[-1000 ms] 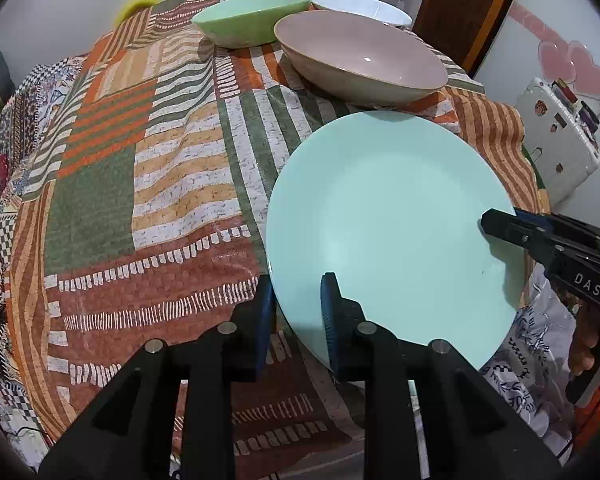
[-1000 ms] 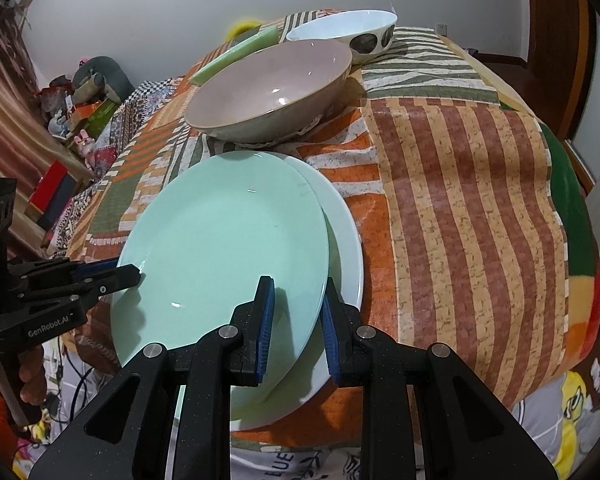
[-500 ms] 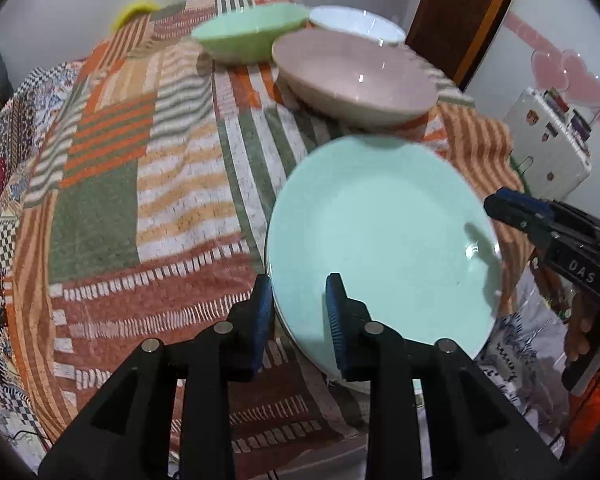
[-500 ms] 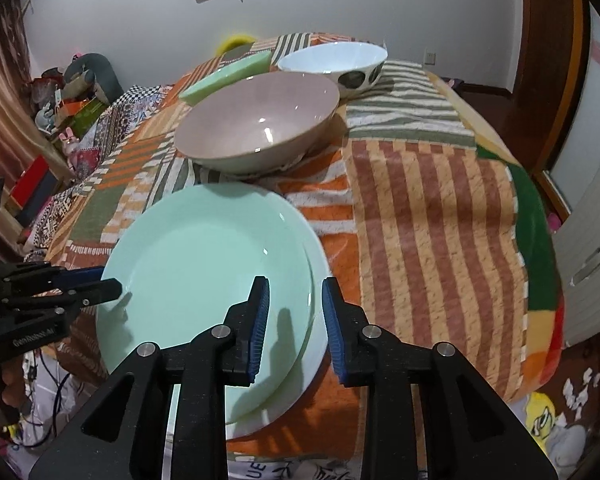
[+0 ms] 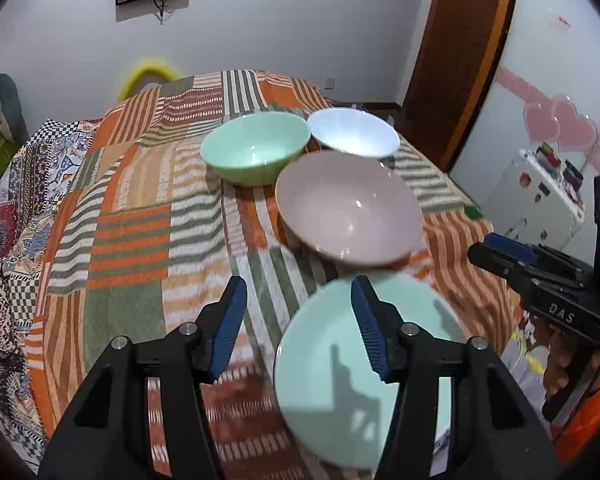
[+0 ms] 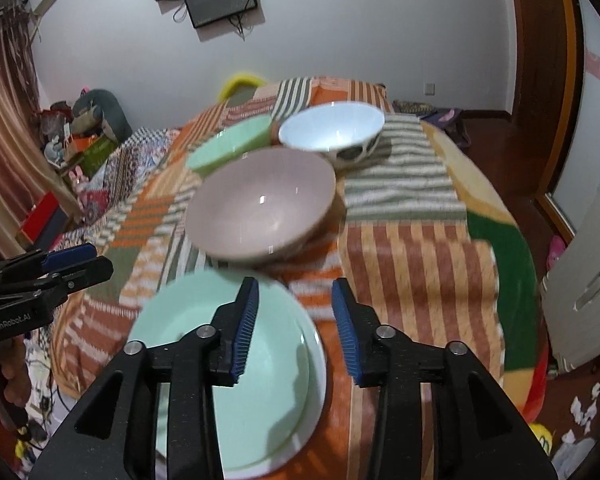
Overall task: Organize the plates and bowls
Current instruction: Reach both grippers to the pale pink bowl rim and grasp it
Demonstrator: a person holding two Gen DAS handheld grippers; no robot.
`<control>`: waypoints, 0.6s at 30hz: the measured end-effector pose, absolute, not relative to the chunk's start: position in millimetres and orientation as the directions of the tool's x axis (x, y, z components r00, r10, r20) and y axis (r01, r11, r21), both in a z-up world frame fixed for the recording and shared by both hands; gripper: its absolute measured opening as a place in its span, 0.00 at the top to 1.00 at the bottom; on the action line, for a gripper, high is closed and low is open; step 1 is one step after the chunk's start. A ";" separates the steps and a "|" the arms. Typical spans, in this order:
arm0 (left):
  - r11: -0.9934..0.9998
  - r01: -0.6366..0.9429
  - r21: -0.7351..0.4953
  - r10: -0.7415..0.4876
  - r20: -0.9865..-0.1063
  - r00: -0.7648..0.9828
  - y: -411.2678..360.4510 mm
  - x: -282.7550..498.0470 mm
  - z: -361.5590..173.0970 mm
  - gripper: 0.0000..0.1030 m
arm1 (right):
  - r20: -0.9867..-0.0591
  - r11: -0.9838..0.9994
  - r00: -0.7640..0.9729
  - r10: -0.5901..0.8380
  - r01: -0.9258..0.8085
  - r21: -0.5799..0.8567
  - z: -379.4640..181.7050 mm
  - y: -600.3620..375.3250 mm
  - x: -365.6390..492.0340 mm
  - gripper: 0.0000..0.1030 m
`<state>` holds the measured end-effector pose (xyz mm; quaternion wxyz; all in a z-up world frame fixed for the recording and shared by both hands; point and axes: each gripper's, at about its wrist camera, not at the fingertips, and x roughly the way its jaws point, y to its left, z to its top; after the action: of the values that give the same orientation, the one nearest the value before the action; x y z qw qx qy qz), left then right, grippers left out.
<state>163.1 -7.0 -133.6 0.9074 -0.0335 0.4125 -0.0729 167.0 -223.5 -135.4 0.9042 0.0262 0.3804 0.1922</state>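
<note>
Left tongs (image 5: 296,320): the two blue pads are spread wide apart. Nothing is between them. They hang above the blanket, at the left rim of the green plate.
Blanket (image 5: 132,236): it has stripes of orange, green and white. All the dishes sit on it.
Green bowl (image 5: 256,152): it sits at the far end of the blanket, just beside the white bowl.
Green plate (image 6: 268,400): it lies flat at the near edge, on top of a white plate (image 6: 318,372). Only a thin rim of the white one peeks out on the right side.
Pink bowl (image 5: 348,208): it sits in the middle, between the green plate and the two far bowls.
White bowl (image 6: 332,130): it sits far back, to the right of the green bowl. It has dark spots on its side.
Right tongs (image 6: 294,332): the blue pads are spread apart and pinch nothing. They hang over the right edge of the two plates.
</note>
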 end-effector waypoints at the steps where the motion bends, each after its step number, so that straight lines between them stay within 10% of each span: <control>1: 0.986 0.098 -0.131 -0.163 -0.742 0.650 -5.5 169.2 -133.9 0.45 | -0.673 0.925 0.642 0.368 -0.326 0.195 -133.6 -223.1 170.3 0.60; 18: 0.986 0.047 -0.158 -0.152 -0.751 0.642 5.7 262.2 -171.3 0.42 | -0.681 0.930 0.635 0.365 -0.286 0.231 -151.6 -216.4 238.3 0.52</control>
<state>262.2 5.7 -171.3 0.9040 -0.0621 0.4194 -0.0551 238.3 -216.4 -151.6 0.9028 0.0507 0.3870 0.1804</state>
